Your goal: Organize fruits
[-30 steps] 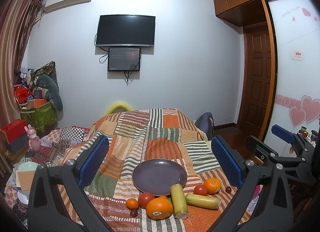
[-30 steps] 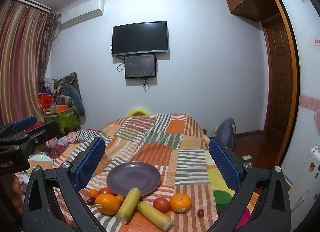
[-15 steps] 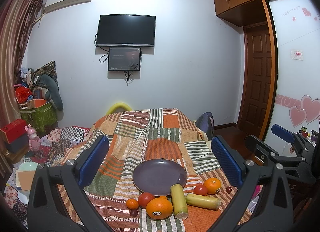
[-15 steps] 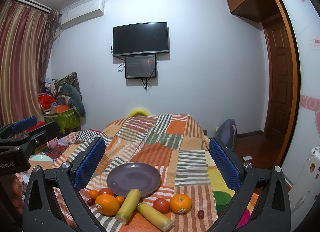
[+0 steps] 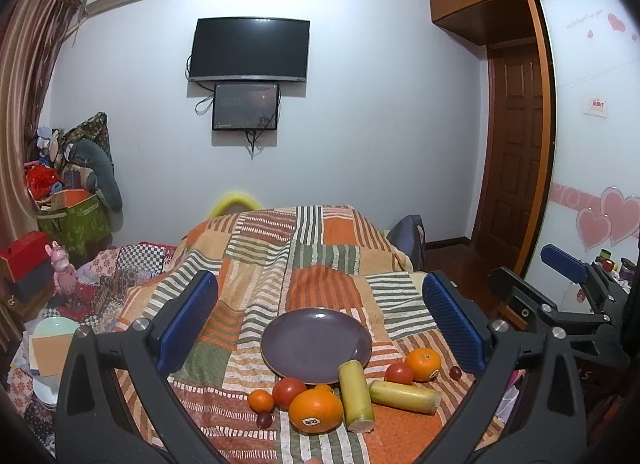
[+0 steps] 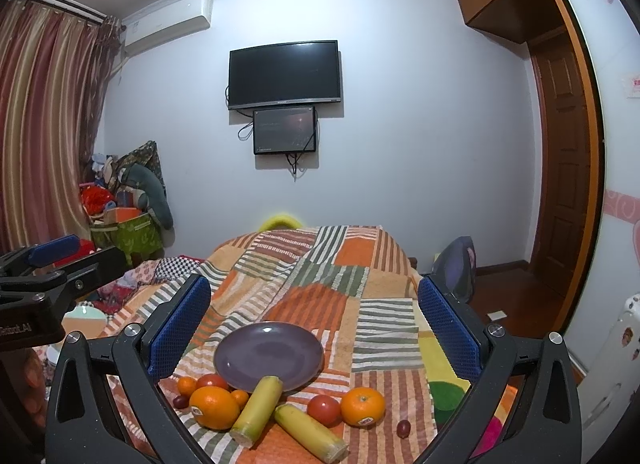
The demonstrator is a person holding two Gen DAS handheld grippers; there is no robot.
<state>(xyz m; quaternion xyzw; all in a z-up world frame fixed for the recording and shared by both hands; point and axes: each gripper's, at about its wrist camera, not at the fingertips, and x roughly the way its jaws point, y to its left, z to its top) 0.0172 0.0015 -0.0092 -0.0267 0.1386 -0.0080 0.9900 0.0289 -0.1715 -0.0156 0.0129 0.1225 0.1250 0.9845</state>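
An empty purple plate (image 5: 316, 344) (image 6: 268, 356) lies on a striped patchwork cloth (image 5: 280, 264). In front of it sit a large orange (image 5: 316, 410) (image 6: 214, 407), a second orange (image 5: 423, 364) (image 6: 363, 406), two tomatoes (image 5: 289, 392) (image 6: 324, 409), small mandarins (image 5: 260, 400), two yellow-green cane pieces (image 5: 356, 396) (image 6: 310, 432) and dark grapes (image 6: 403, 428). My left gripper (image 5: 320, 324) is open and empty, above the fruit. My right gripper (image 6: 314, 324) is open and empty, likewise. Each gripper shows at the edge of the other's view.
A dark bag (image 6: 456, 268) stands right of the covered table. Piled boxes, toys and bowls (image 5: 52, 340) crowd the left side. A wooden door (image 5: 516, 159) and wardrobe are at the right. Two screens (image 5: 248, 75) hang on the far wall.
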